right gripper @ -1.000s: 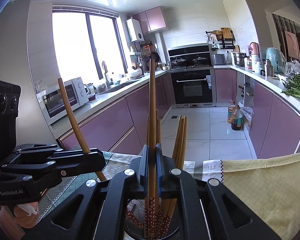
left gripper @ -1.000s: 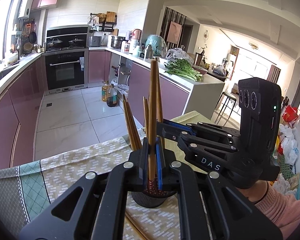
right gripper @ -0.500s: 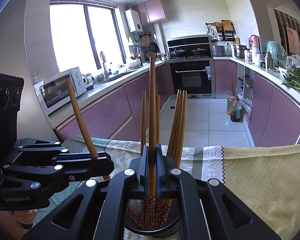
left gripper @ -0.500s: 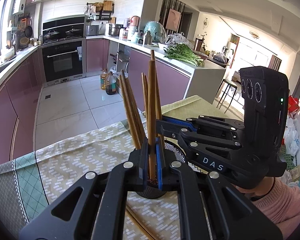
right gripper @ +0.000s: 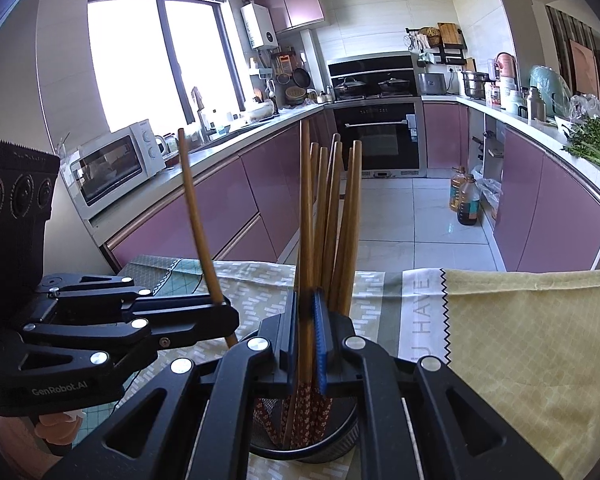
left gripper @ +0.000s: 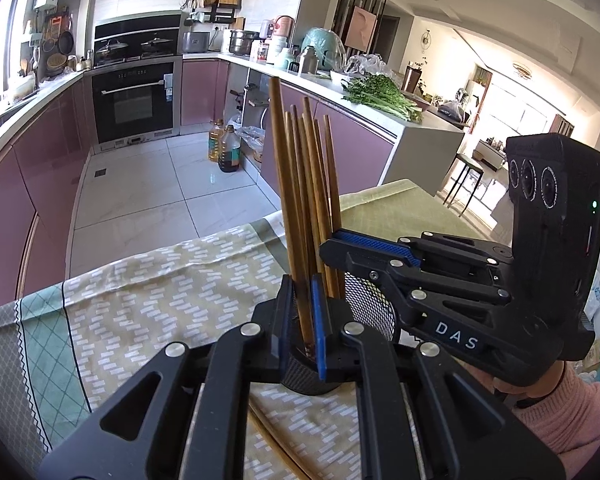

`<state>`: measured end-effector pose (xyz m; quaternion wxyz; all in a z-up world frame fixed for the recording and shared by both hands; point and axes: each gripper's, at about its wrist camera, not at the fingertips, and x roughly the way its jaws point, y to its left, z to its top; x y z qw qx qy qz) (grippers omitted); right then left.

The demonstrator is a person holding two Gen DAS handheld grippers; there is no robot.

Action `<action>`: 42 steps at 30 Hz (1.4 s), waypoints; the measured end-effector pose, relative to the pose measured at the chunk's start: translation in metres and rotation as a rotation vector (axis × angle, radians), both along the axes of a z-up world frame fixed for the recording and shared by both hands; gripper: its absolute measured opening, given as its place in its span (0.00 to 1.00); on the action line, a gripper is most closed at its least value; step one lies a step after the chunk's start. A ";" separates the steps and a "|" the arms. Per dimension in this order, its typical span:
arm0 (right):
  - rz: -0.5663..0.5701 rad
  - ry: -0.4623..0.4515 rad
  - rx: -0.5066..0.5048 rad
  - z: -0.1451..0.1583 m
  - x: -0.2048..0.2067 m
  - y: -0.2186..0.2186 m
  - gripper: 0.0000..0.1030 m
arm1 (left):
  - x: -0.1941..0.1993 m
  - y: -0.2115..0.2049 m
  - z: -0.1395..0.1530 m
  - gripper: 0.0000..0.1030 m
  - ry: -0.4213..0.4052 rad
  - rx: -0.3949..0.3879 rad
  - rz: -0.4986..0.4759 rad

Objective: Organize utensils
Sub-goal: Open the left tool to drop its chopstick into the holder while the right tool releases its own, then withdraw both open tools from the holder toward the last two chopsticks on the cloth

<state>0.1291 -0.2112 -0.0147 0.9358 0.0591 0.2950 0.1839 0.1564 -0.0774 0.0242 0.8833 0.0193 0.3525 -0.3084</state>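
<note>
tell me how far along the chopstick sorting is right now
Done: several chopsticks stand in the mesh holder. In hand: the left gripper and right gripper each pinch one chopstick, lower ends inside the holder. Left: release both, then collect the loose chopsticks on the tablecloth.

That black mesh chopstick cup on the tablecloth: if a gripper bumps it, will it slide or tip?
The mesh cup looks light, so it may well shift on the tablecloth. It seems top-heavy: the tall chopsticks rise far above its rim, so a high push could tip it. A low push probably just slides it.
</note>
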 end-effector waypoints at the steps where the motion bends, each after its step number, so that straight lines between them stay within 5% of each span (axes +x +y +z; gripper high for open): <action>1: -0.001 0.002 0.002 -0.001 -0.001 -0.001 0.09 | 0.000 0.001 -0.001 0.09 0.001 -0.004 -0.001; 11: 0.031 -0.032 0.022 0.004 -0.028 -0.005 0.15 | -0.026 0.021 -0.003 0.21 -0.059 -0.038 0.027; 19: 0.164 -0.054 0.013 0.003 -0.070 0.010 0.29 | -0.067 0.054 -0.002 0.46 -0.152 -0.038 0.122; 22: 0.208 -0.022 -0.004 -0.007 -0.079 0.019 0.38 | -0.076 0.067 -0.010 0.57 -0.147 -0.037 0.167; 27: 0.250 0.098 -0.036 -0.043 -0.079 0.037 0.39 | -0.085 0.073 -0.032 0.72 -0.133 0.019 0.237; 32: 0.257 0.202 -0.071 -0.077 -0.074 0.054 0.39 | -0.085 0.079 -0.055 0.72 -0.084 0.060 0.273; 42: 0.239 0.233 -0.100 -0.088 -0.075 0.058 0.34 | -0.086 0.095 -0.079 0.71 -0.019 0.061 0.312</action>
